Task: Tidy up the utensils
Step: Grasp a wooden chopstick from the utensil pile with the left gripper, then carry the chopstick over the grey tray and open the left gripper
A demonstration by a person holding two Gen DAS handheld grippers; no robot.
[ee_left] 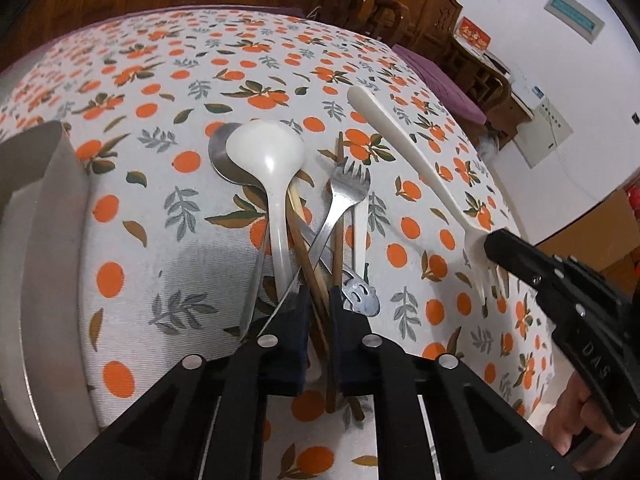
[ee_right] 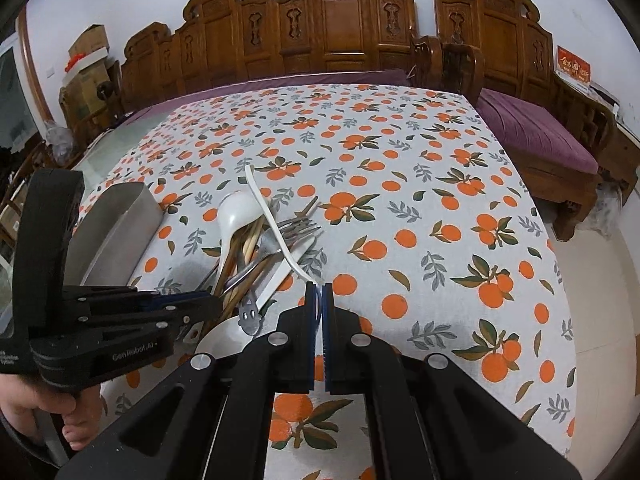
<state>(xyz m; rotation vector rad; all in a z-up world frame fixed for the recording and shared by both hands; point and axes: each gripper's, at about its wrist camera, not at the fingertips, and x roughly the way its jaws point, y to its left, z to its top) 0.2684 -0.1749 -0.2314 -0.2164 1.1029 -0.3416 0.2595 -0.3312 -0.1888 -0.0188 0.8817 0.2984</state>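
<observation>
Left to right on the table: metal tray sits at the far left edge, its rim running down that side of my left view. Bare cloth lies between the tray and the utensil pile, so there's some room to slide that way.

The pile is mid-table: white ladle lying over a steel spoon, a metal fork, and brown chopsticks crossing underneath. My left gripper is pressed together on the near ends of the chopsticks; they run between the pads. A steel handle with a cat-face end lies just beside its right finger.

Right of the pile, my right gripper is pinching the white plastic fork at the tine end, handle pointing away and raised over the pile.

The tablecloth is wide open to the right and toward the far edge; nothing is on it there. Wooden bench backs sit behind the far edge, with a purple cushion off the right corner.

View differences: the right camera shows the far edge, the whole right half and the left gripper body with the hand on it, plus the tray as an open-topped box. The left camera shows the grip on the chopsticks and the white fork's tines, which the right camera hides between its pads.
</observation>
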